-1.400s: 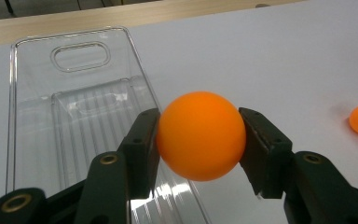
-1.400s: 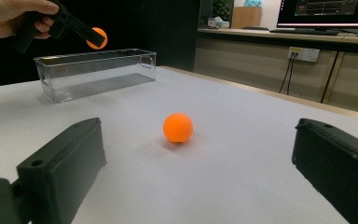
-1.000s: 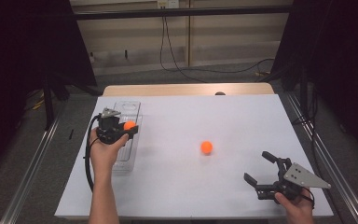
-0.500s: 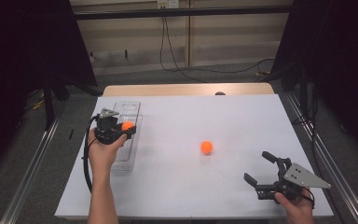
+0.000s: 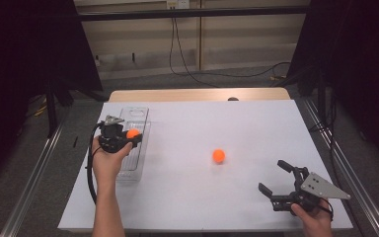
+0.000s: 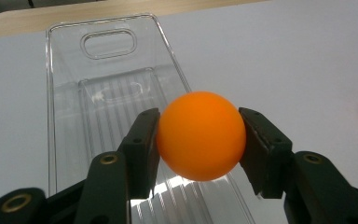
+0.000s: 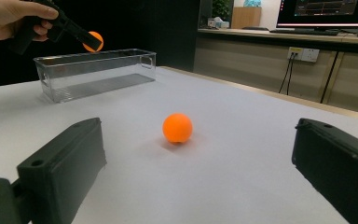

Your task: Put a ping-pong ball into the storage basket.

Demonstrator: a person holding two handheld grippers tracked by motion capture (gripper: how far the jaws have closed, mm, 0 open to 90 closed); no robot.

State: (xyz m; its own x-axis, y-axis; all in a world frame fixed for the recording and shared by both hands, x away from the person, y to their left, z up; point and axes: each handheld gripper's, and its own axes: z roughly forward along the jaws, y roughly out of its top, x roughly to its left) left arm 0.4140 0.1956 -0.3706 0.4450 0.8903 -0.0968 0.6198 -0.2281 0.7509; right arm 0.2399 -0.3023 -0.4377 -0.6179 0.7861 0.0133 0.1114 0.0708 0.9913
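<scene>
The left gripper (image 6: 199, 140) holds an orange ball (image 6: 200, 135) between its jaws, above the clear plastic bin (image 6: 70, 93). The right gripper (image 5: 281, 185) rests on the white table (image 5: 217, 123) with jaws wide; a second orange ball (image 7: 177, 128) lies ahead of it, well apart.
</scene>
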